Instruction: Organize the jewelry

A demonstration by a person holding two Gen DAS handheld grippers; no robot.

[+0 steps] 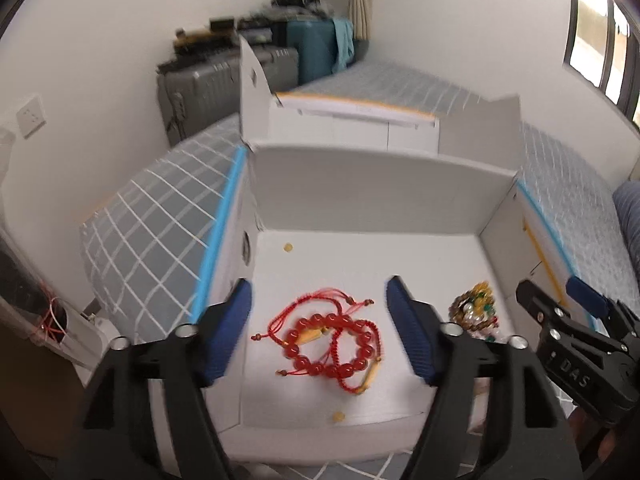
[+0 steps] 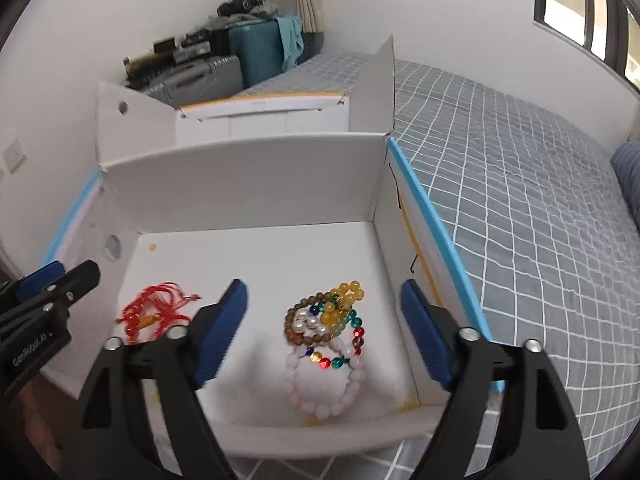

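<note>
An open white cardboard box (image 1: 360,184) (image 2: 248,184) sits on a bed. Inside on the left lies a pile of red bead and cord bracelets (image 1: 332,340) (image 2: 154,314). On the right lies a pile of mixed bracelets (image 2: 328,320) (image 1: 476,312): brown, yellow, multicoloured, and a pale pink one (image 2: 332,388). My left gripper (image 1: 320,332) is open, hovering above the red pile. My right gripper (image 2: 324,328) is open, hovering above the mixed pile. Each gripper also shows at the edge of the other's view, the right one (image 1: 560,300) and the left one (image 2: 60,276).
The bed has a grey checked cover (image 2: 520,200). A second white box (image 1: 352,120) stands behind the first. Suitcases (image 1: 208,84) and clutter stand against the far wall. Two small yellow dots (image 1: 287,247) lie on the box floor.
</note>
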